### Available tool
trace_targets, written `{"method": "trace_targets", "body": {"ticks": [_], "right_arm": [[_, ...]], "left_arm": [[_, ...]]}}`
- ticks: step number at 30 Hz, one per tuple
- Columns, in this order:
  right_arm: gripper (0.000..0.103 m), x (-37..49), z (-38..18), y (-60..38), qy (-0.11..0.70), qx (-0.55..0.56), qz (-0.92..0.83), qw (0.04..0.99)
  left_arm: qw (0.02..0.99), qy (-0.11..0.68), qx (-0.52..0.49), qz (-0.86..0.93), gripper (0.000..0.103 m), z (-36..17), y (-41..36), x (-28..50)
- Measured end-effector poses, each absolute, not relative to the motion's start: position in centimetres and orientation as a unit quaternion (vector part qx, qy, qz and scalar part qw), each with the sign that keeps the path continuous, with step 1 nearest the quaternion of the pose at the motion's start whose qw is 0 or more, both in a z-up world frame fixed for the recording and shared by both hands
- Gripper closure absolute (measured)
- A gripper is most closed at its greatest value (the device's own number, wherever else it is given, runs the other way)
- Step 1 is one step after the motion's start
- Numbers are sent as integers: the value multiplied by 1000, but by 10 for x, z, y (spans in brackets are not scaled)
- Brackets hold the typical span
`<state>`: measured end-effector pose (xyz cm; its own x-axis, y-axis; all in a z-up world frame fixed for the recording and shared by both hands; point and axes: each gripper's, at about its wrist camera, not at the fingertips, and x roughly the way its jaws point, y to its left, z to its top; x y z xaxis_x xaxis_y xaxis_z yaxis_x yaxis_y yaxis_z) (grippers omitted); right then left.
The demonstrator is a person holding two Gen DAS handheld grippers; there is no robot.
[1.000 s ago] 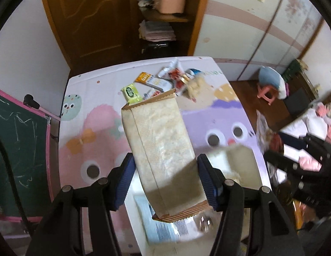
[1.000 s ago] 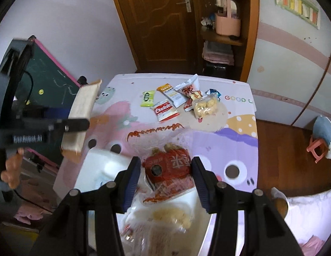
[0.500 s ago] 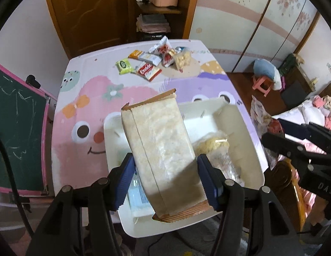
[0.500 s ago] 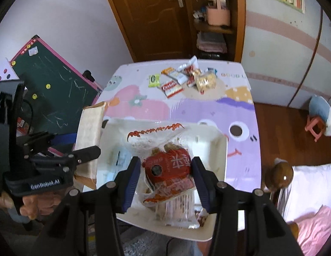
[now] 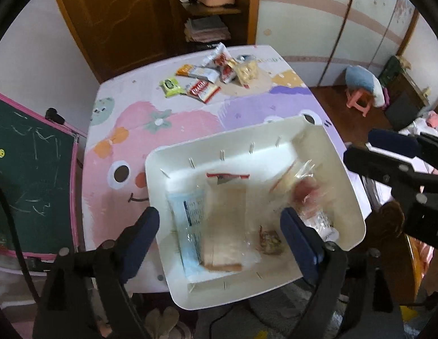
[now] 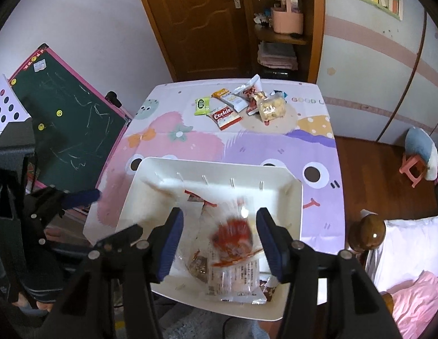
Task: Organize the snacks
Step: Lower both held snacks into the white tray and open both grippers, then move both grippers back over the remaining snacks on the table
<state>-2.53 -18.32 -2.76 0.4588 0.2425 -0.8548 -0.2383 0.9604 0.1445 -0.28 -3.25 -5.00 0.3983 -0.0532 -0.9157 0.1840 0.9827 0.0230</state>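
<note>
White rectangular plastic bin (image 5: 326, 152) sits at the near edge of the surface (image 5: 168, 130), which wears a pastel cartoon-print cover. Inside the bin: tan paper-wrapped flat pack (image 5: 224, 226) lying down, blurred, partly on top of a clear-and-blue printed sachet (image 5: 187, 209). A small red-edged wrapper (image 5: 227, 175) lies just behind them; a small brown lumpy snack (image 5: 271, 240) sits to the right of the tan pack.

Left gripper (image 5: 219, 240) hovers over the bin, jaws opening and wide; the tan pack is below and between them, pads clear of it.

Right gripper (image 6: 217, 237) is over the bin's right part, jaws opening. A clear bag with a red label (image 6: 233, 237) sits between the pads, motion-blurred, not touching either pad. A clear printed packet (image 6: 235, 279) lies under it in the bin.

Loose snacks remain in a cluster at the far end of the surface, well apart from the bin: green square packet (image 6: 202, 105), red-and-white "Cookie" packet (image 6: 224, 116), orange-topped white bar wrapper (image 6: 229, 98), red-and-white torn wrapper (image 6: 251, 90), clear bag of pale puffs (image 6: 272, 108).

Green chalkboard with pink frame (image 6: 66, 124) stands left of the surface. Brown wooden door (image 6: 196, 19) behind.
</note>
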Motion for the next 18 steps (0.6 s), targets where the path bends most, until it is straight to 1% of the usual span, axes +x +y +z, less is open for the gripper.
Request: {"method": "trace_targets", "body": {"ticks": [18], "right_arm": [[48,-23,-42,-184,534,21,149,832]], "left_arm": [[821,569,31,-42,16,-58,-17,8]]}}
